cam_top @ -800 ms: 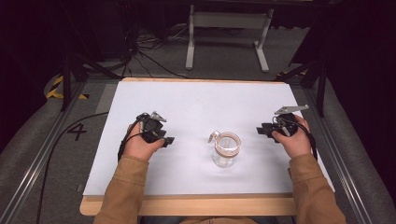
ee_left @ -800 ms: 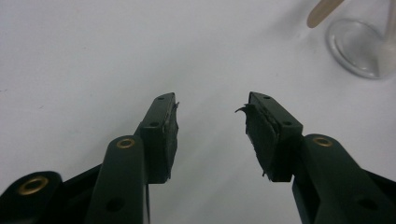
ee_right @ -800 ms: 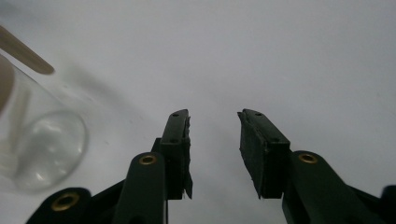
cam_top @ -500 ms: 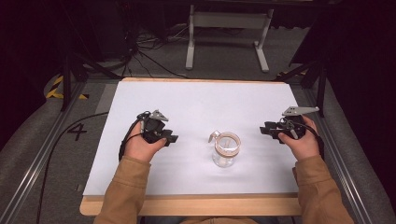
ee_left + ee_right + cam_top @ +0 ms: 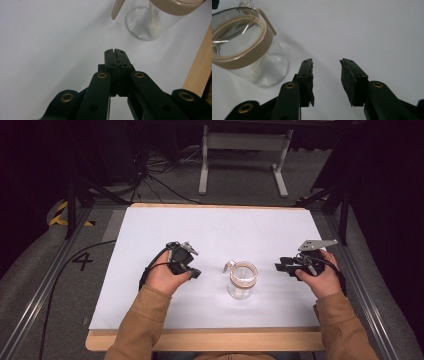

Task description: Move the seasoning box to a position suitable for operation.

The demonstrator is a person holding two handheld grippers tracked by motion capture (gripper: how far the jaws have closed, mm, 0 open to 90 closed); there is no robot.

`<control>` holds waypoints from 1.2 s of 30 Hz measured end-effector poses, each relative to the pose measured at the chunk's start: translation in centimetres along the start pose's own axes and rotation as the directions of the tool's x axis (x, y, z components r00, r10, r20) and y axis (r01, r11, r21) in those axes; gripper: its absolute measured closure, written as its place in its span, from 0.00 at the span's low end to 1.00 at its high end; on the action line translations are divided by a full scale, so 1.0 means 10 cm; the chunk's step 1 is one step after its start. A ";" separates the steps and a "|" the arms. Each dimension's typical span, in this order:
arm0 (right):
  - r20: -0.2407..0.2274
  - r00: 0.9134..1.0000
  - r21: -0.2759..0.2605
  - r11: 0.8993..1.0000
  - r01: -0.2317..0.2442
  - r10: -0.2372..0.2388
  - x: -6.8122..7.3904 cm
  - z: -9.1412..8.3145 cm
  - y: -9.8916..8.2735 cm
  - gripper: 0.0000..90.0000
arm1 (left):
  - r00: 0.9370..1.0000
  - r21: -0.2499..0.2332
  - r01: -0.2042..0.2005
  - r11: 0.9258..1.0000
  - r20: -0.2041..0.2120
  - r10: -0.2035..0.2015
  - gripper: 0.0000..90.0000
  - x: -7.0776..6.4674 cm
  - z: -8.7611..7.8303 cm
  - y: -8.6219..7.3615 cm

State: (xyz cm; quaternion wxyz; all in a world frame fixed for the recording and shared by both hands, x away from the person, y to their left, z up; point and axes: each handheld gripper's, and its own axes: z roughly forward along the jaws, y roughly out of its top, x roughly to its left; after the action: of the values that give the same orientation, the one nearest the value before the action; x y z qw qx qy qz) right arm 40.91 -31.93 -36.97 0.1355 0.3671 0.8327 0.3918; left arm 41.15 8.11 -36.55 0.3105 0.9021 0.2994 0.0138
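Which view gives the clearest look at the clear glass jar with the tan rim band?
The right gripper view: the clear glass jar with the tan rim band appears close, with its open mouth and body visible. The left gripper view crops it at the top edge; the high view shows it whole but small.

White rectangular tabletop (image 5: pixel 220 227) with a pale wooden edge strip (image 5: pixel 210 340) along its near side. Grey carpeted floor (image 5: pixel 40 265) all round. A black numeral 4 floor marking (image 5: pixel 82 261) lies off the table's left edge; yellow-and-black hazard tape (image 5: pixel 60 213) sits beyond the far left corner. Grey metal stand with two legs (image 5: pixel 243 155) beyond the far edge, black cables (image 5: pixel 160 175) tangled left of it. Metal rails (image 5: pixel 35 307) flank both sides. Background dark, unlit.
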 end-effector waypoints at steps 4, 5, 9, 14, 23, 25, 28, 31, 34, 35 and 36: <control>0.000 1.000 0.025 1.000 0.016 -0.016 0.05 0.04 -0.03 0.68 | 0.999 -0.029 0.016 0.999 -0.033 -0.017 1.00 -0.01 0.20 0.06; -0.003 1.000 0.029 0.999 0.015 -0.015 0.07 0.05 -0.03 0.68 | 0.999 -0.036 0.019 0.999 -0.042 -0.020 1.00 -0.02 0.28 0.07; -0.001 1.000 0.045 0.999 0.021 -0.021 0.11 0.03 -0.09 0.68 | 0.999 -0.065 -0.005 0.998 -0.034 0.002 1.00 -0.06 0.45 0.15; 0.021 1.000 0.049 0.999 0.010 -0.011 0.12 -0.04 -0.18 0.67 | 0.999 -0.072 -0.022 0.997 -0.041 0.019 1.00 -0.10 0.55 0.25; 0.059 0.998 0.049 0.999 -0.011 0.008 0.11 -0.18 -0.31 0.66 | 0.998 -0.047 -0.048 0.998 -0.046 0.046 0.99 -0.14 0.66 0.37; 0.065 0.998 0.049 0.999 -0.017 0.014 0.11 -0.20 -0.33 0.66 | 0.998 -0.047 -0.057 0.997 -0.043 0.055 1.00 -0.14 0.67 0.38; 0.068 0.998 0.049 0.999 -0.018 0.015 0.12 -0.21 -0.35 0.66 | 0.996 -0.051 -0.072 0.996 -0.048 0.070 1.00 -0.14 0.68 0.41; 0.068 0.998 0.049 0.999 -0.020 0.017 0.14 -0.22 -0.37 0.66 | 0.995 -0.047 -0.088 0.995 -0.049 0.086 1.00 -0.13 0.69 0.44; 0.070 0.997 0.055 0.998 -0.016 0.013 0.17 -0.24 -0.41 0.66 | 0.995 -0.068 -0.094 0.993 -0.052 0.091 1.00 -0.11 0.72 0.47; 0.071 0.997 0.054 0.998 -0.017 0.013 0.17 -0.24 -0.42 0.66 | 0.994 -0.070 -0.105 0.992 -0.050 0.101 1.00 -0.09 0.74 0.50; 0.074 0.997 0.054 0.998 -0.018 0.014 0.18 -0.26 -0.44 0.66 | 0.994 -0.070 -0.105 0.992 -0.050 0.101 1.00 -0.09 0.74 0.50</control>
State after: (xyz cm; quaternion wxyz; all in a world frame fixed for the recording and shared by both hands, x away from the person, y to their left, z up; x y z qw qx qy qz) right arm 36.10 -33.90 -38.44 0.1528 0.3917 0.8345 0.3562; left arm 44.61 0.45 -39.53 0.3347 0.9040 0.2589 0.0615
